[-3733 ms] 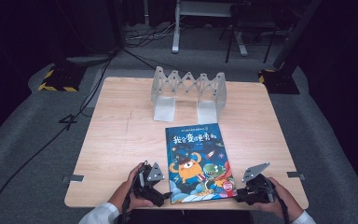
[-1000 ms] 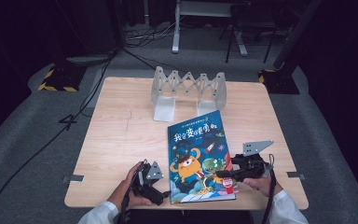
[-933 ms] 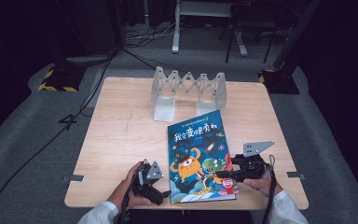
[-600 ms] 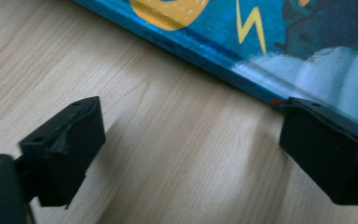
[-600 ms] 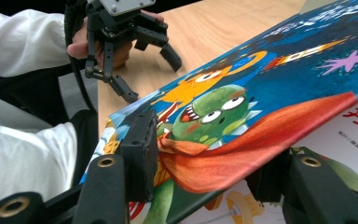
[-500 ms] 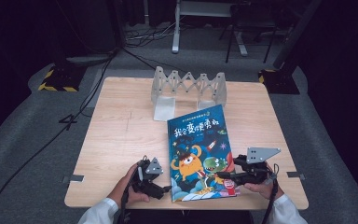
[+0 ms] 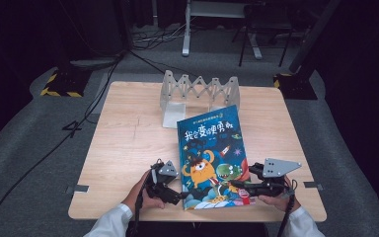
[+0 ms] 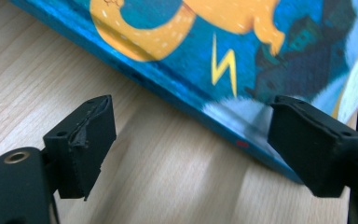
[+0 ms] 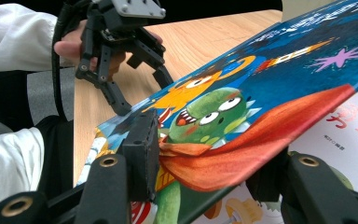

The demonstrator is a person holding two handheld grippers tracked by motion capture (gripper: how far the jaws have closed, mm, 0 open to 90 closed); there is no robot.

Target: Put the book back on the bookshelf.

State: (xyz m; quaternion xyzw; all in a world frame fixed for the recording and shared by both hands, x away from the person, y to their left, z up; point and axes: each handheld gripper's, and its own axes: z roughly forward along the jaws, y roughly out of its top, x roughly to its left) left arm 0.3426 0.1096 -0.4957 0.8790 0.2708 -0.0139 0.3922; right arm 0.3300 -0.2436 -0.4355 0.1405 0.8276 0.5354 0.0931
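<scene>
The blue picture book (image 7: 211, 153), showing 2 cartoon monsters, is lying near the tabletop's (image 7: 128, 143) near edge, its cover pinched by the right gripper (image 9: 205, 172) while the left gripper (image 8: 191, 140) is gaping empty beside its spine.

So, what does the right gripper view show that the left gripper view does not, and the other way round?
The right gripper view shows the front cover lifted off a white page, with one of the right gripper fingers on top of the cover and the other below it. It also shows the left gripper and a white sleeve. The left gripper view shows the book's near edge lying on the table, with both black fingers apart and off it. Both share the blue picture book and the wooden table.
</scene>
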